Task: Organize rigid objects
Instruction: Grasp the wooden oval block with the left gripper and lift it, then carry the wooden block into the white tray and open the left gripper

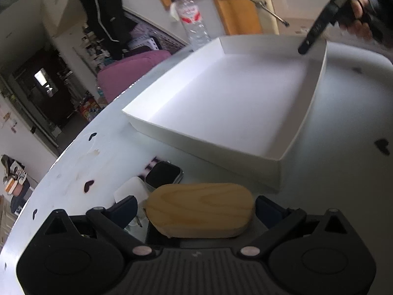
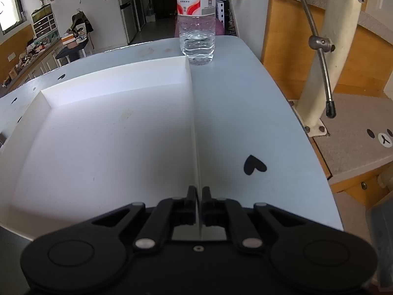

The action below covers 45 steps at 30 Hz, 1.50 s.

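Observation:
My left gripper (image 1: 196, 207) is shut on an oval wooden block (image 1: 200, 210), held just above the table in front of the white tray (image 1: 157, 125). Behind the block lie a smartwatch (image 1: 163, 174) and a white flat piece (image 1: 131, 190). My right gripper (image 2: 199, 194) is shut on the right wall of the white tray (image 2: 195, 113); it also shows in the left wrist view (image 1: 303, 49) at the tray's far corner. The tray holds nothing visible.
A water bottle (image 2: 196, 22) stands on the table beyond the tray's far right corner; it also shows in the left wrist view (image 1: 192, 22). Black heart stickers (image 2: 253, 164) dot the light blue table. A white post and metal rod (image 2: 319, 56) stand off the table's right edge.

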Each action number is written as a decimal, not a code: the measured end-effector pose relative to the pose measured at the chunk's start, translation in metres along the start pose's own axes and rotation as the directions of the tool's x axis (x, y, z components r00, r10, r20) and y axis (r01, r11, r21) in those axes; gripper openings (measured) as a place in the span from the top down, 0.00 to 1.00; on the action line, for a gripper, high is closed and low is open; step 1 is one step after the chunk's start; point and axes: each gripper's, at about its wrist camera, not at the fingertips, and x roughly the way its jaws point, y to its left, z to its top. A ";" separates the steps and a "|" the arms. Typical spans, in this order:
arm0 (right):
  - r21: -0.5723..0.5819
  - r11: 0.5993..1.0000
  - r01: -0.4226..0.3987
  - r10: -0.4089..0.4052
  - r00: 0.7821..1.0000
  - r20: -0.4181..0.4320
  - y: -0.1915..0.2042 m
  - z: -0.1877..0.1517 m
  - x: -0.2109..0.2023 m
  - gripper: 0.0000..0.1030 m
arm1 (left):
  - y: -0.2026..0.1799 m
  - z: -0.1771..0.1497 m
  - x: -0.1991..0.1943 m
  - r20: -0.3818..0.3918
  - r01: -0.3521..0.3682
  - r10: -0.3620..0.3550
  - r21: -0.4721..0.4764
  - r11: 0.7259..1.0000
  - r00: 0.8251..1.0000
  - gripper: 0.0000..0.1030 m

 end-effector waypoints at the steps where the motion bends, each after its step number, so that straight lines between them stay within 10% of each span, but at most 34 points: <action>1: -0.003 1.000 0.000 0.000 1.000 0.000 0.000 0.000 0.000 0.95 | 0.001 0.000 0.002 -0.007 0.011 -0.011 0.001 1.000 1.000 0.02; 21: -0.013 1.000 -0.012 0.012 1.000 -0.028 -0.001 -0.003 0.008 0.96 | 0.026 0.018 -0.014 0.052 -0.034 0.058 -0.382 0.924 0.997 0.10; 31: -0.037 0.999 -0.018 0.017 0.999 -0.042 -0.001 -0.001 0.009 0.96 | 0.024 0.107 0.005 0.181 0.041 0.048 -0.458 0.888 0.982 0.10; 45: -0.058 0.998 0.012 -0.015 0.998 -0.056 0.004 0.001 0.010 0.95 | -0.029 0.227 0.133 0.082 0.179 -0.161 -0.559 0.809 0.984 0.10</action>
